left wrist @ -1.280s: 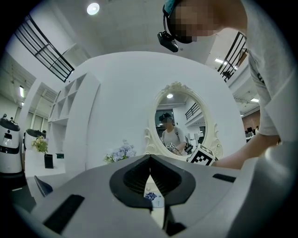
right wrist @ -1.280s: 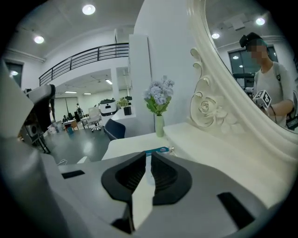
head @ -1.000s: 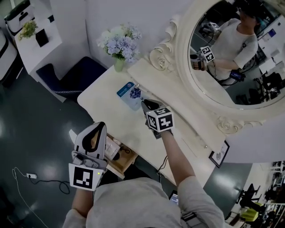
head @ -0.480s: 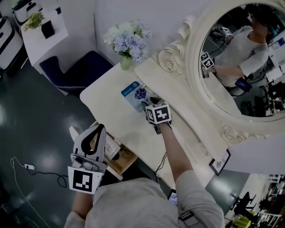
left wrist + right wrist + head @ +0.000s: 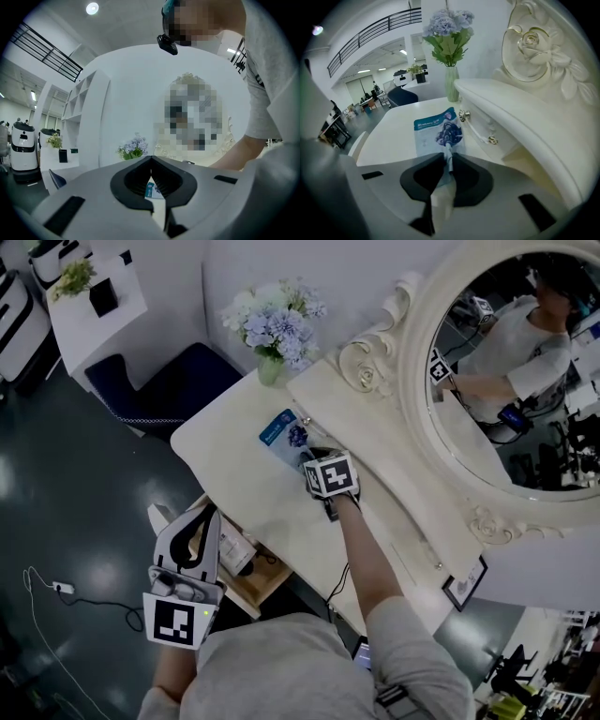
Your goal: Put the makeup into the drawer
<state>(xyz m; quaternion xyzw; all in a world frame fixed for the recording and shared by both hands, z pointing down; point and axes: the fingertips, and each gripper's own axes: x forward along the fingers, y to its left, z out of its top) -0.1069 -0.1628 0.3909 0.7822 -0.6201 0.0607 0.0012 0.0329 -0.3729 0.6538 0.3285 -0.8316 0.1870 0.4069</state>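
Note:
A blue and white blueberry face-mask packet (image 5: 284, 434) lies flat on the cream dressing table (image 5: 234, 474). My right gripper (image 5: 307, 456) points steeply down at its near end. In the right gripper view the packet (image 5: 436, 129) runs back between the jaws, which have just been closing, and its near edge is pinched and bent up in the right gripper (image 5: 447, 158). My left gripper (image 5: 208, 514) hangs level off the table's front, over the open drawer (image 5: 255, 585). The left gripper (image 5: 151, 158) is shut with nothing in it.
A vase of pale blue flowers (image 5: 275, 322) stands at the table's far corner. The oval mirror (image 5: 506, 362) and its carved shelf (image 5: 520, 122), with a small handled drawer front (image 5: 477, 132), rise just right of the packet. A dark chair (image 5: 159, 390) stands to the left.
My right gripper has come down onto the near end of the packet, and its jaws now hold that edge. The left gripper has hardly moved.

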